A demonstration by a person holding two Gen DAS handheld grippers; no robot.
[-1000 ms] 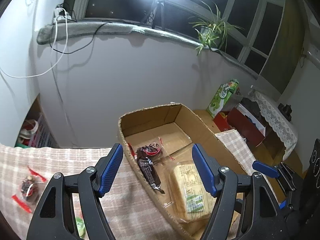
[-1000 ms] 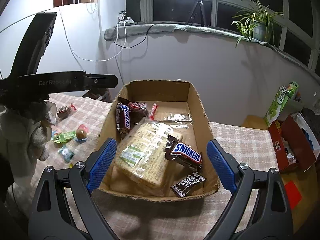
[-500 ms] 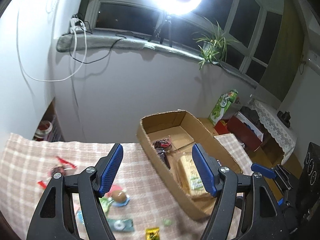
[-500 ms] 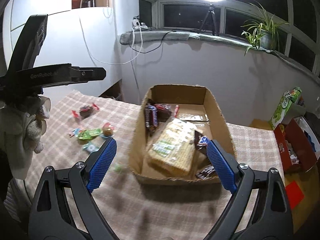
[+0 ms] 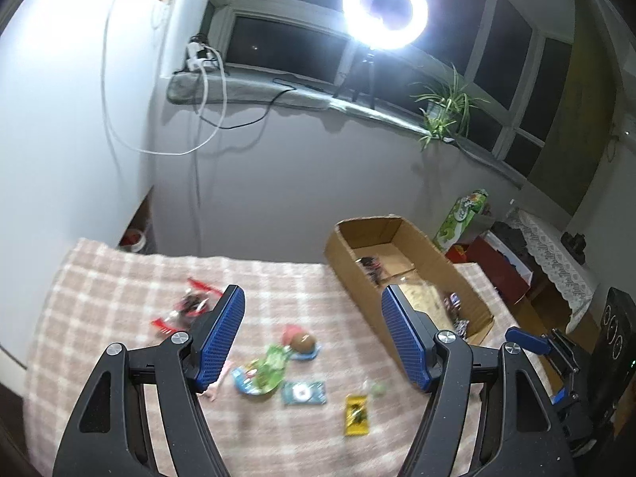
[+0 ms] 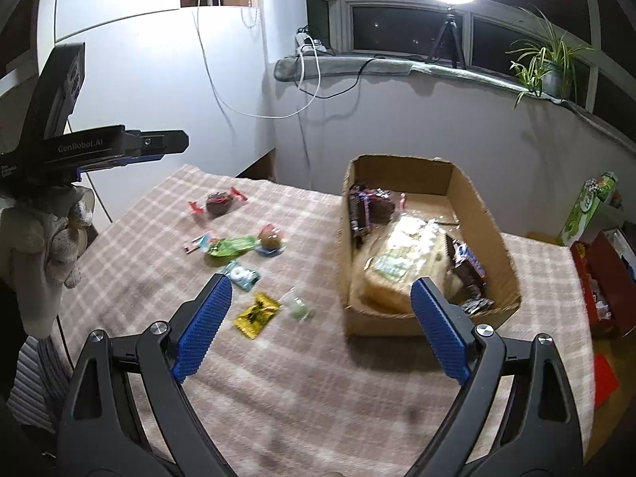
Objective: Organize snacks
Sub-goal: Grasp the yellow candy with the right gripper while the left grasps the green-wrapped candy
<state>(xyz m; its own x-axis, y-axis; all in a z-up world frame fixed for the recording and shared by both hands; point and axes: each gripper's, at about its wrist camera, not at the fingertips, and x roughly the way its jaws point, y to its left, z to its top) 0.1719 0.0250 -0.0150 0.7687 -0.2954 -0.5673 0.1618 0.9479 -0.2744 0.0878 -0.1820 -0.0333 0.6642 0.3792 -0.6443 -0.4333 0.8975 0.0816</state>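
- Our left gripper [image 5: 312,334] hangs with its jaws spread wide and nothing between them, above the loose snacks on the checked tablecloth [image 5: 119,278].
- Our right gripper [image 6: 318,326] is just as wide and just as empty, held above the cloth just before the cardboard box [image 6: 497,222].
- The box already holds a large wrapped biscuit pack [image 6: 401,262] and some chocolate bars [image 6: 469,258].
- Still out on the cloth: a yellow sachet [image 6: 256,314], a green wrapper [image 6: 234,244], a teal packet [image 6: 240,275] and a red-ended dark candy [image 6: 218,202], all near one another.
- These look light, thin and crinkly, so we judge they will slide under a pad (foil is slippery).
- We would pinch the yellow sachet across its short width near the middle, not by a corner.
- The red-ended candy we would take by its round body, gently, since its twisted ends would likely give way.
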